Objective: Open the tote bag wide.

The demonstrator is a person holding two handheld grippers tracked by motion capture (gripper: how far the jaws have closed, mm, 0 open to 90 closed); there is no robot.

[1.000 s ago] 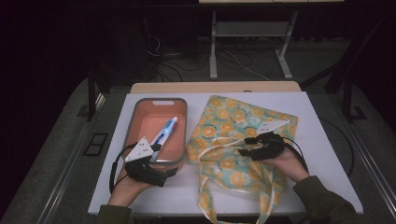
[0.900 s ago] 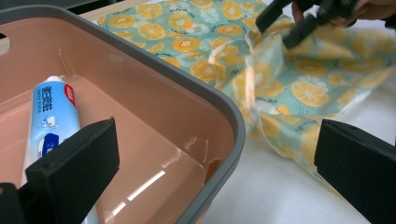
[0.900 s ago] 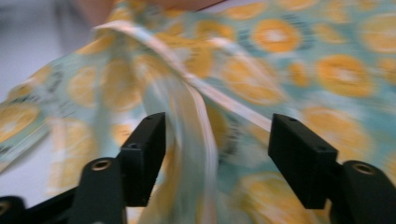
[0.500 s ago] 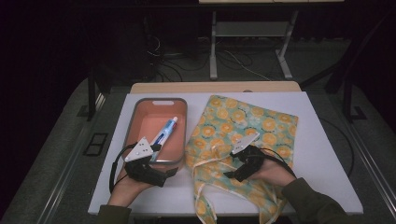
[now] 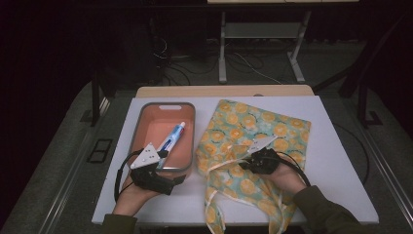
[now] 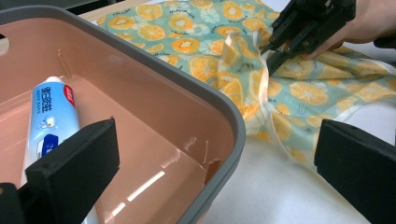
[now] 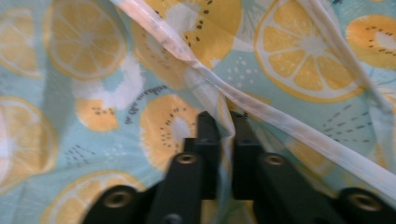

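A fabric bag (image 5: 253, 131) printed with orange slices lies flat on the white table, its straps trailing toward the near edge. My right gripper (image 5: 247, 161) rests on the bag's middle. Its jaws have just been closing and are now shut on a fold of the bag's pale strap (image 7: 225, 123). The same gripper (image 6: 271, 56) is seen pinching that strap in the left gripper view. My left gripper (image 5: 171, 168) stands open at the near right corner of the pink tub (image 5: 165, 106), one jaw inside the rim (image 6: 187, 88) and one outside. A blue-and-white toothpaste tube (image 6: 49, 112) lies in the tub.
The white table (image 5: 336, 161) has bare surface right of the bag and along the near edge. A wooden strip (image 5: 224, 91) runs along its far edge. Beyond it are dark floor, cables and a stand's legs (image 5: 263, 53).
The right hand moved left and nearer, from the bag's right part to its middle, and its jaws went from open to shut on the strap. The left hand stayed put.
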